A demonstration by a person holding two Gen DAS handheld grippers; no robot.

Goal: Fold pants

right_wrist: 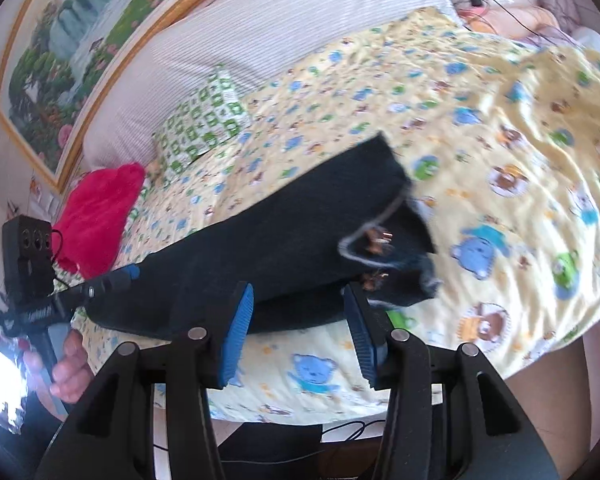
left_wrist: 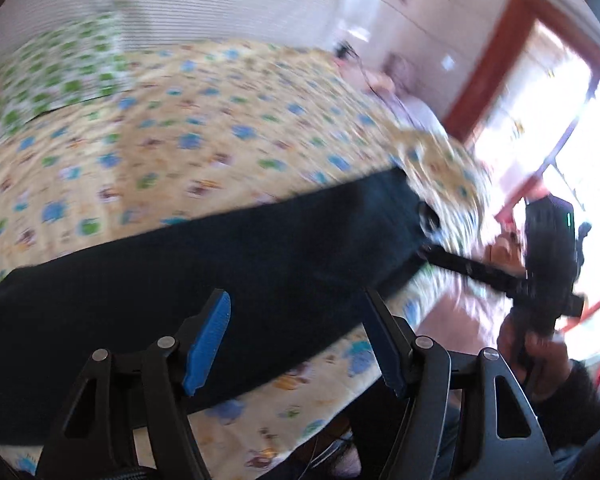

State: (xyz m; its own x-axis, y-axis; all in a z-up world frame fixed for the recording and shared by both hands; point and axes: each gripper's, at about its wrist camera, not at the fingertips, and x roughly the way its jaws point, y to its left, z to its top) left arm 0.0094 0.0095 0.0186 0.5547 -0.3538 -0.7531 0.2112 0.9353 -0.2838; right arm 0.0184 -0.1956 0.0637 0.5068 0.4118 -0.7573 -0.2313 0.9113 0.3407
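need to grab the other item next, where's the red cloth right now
In the right wrist view the red cloth lies at the left on the yellow cartoon bedsheet, beside the green patterned pillow and beyond the dark pants.

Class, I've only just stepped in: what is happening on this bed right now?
A person is folding dark pants that lie stretched along the near edge of a bed with a yellow cartoon-print sheet. They work with a hand-held gripper in each hand. The left hand-held gripper and the right hand-held gripper both stand open, one at each end of the pants, and neither grips the fabric. A red cushion and a green-patterned pillow lie near the headboard.
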